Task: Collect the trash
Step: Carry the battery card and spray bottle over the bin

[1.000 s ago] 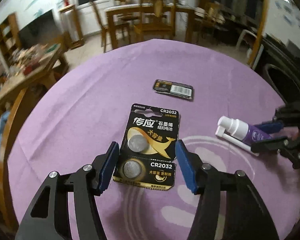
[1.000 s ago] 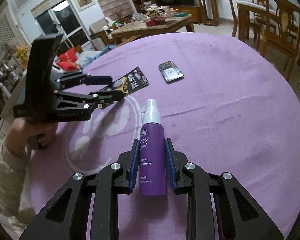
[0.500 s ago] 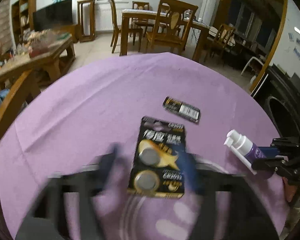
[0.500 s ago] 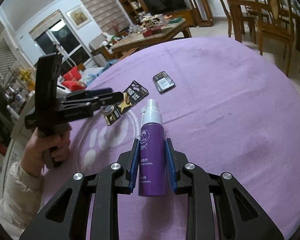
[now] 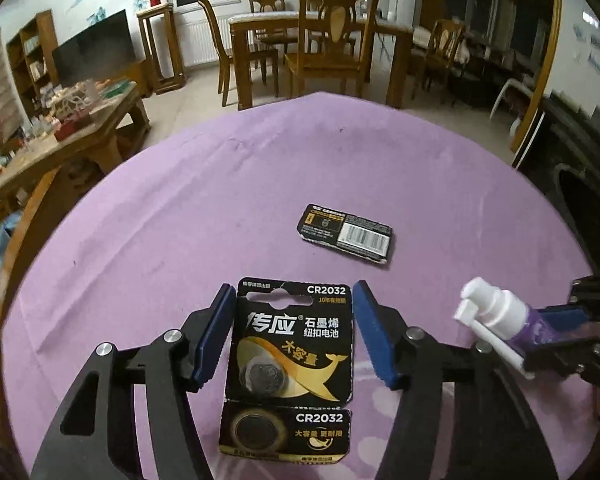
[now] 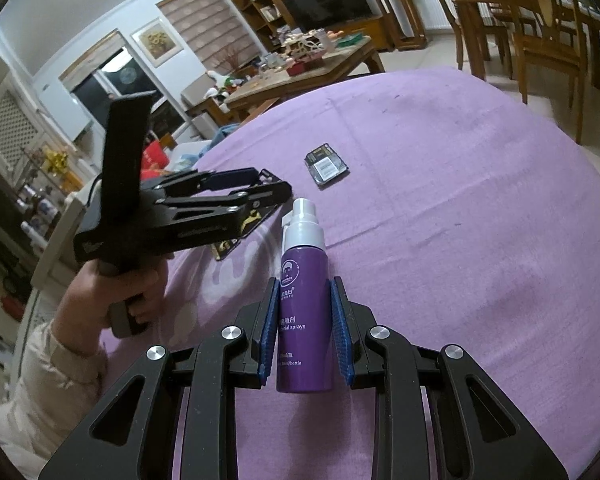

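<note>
A black CR2032 battery card (image 5: 290, 364) lies on the purple tablecloth between the blue pads of my left gripper (image 5: 294, 336), which is open around it; the pads stand just off its edges. A smaller black battery card (image 5: 346, 234) lies farther out, also in the right wrist view (image 6: 326, 164). My right gripper (image 6: 304, 332) is shut on a purple spray bottle (image 6: 303, 312) with a white nozzle, held above the cloth. That bottle shows at the right of the left wrist view (image 5: 496, 318). The left gripper (image 6: 228, 194) shows in the right wrist view over the battery card.
The round table (image 5: 180, 220) is covered in purple cloth. Beyond it stand wooden chairs and a dining table (image 5: 324, 40), a cluttered low table (image 5: 72, 132) at left, and dark furniture (image 5: 580, 184) at right.
Both grippers rose and tilted upward. The left gripper moved forward along the battery card, its pads now beside the card's top. The right gripper still holds the spray bottle, lifted higher.
</note>
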Demonstrator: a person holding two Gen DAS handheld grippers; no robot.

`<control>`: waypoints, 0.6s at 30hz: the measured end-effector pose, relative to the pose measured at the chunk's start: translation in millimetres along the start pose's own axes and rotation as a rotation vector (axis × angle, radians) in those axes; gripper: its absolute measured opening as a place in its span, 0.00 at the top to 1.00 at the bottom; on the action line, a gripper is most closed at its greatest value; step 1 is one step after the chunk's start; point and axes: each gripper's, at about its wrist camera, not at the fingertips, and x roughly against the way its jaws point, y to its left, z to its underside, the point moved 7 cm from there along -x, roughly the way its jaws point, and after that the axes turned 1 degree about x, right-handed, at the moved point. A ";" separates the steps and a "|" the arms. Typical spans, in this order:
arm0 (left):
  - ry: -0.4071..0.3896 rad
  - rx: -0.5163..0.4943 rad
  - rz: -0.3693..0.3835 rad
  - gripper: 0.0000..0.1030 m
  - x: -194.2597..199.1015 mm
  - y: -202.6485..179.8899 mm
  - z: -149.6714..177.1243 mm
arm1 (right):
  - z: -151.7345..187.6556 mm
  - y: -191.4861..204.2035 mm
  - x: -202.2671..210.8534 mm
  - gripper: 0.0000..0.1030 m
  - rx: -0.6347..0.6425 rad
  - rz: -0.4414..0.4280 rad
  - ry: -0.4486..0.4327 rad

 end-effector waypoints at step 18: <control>-0.265 0.091 0.111 0.43 93.1 -39.6 -16.7 | 2.1 -2.0 29.4 0.75 -0.046 -0.060 -0.158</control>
